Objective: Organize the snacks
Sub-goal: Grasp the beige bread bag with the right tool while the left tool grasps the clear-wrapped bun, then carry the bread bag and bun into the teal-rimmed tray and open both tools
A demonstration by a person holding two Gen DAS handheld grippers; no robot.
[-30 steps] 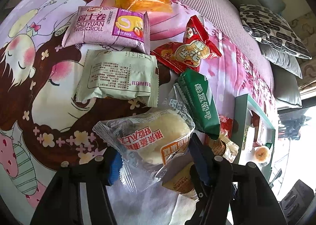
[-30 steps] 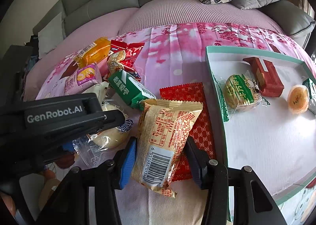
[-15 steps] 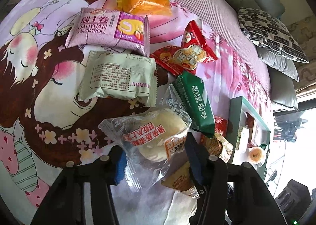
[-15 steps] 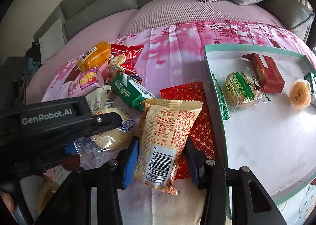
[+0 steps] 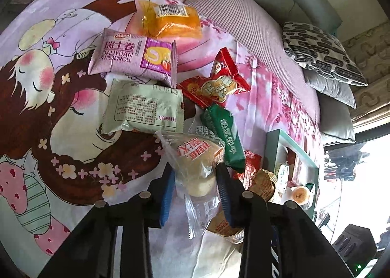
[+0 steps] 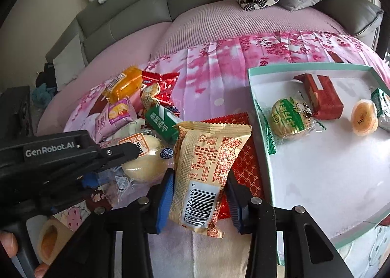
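So right now I've got both hands busy at the pickup stage. My left tool (image 5: pixel 195 181) is pinching the clear-wrapped bun (image 5: pixel 197 163), with a blue pad pressed in on each side of the soft middle, and the wrapper tail is hanging down between the arms. My right tool (image 6: pixel 199 195) has its pads against both edges of the beige snack pack (image 6: pixel 207 170), barcode end toward me, so I'd call that gripped too, though the foil looks puffy and I can't tell how firm the hold is. Both packs sit at the near edge of the pile on the pink cartoon cloth (image 5: pixel 48 112), with the green biscuit pack (image 5: pixel 225 136) and a flat red pack (image 6: pixel 243 156) just beside or under them. The tray (image 6: pixel 259 119) is off to the right, already holding a green-labelled cake (image 6: pixel 290 117), a red bar (image 6: pixel 321 97) and a little jelly cup (image 6: pixel 364 117), with lots of bare white floor left. My guess for the next move: lift the beige pack straight up so it doesn't drag the red one, swing it over the tray's rim and set it in the empty near part. The bun goes after, gently, since it squashes easily and the slick wrapper could slip.
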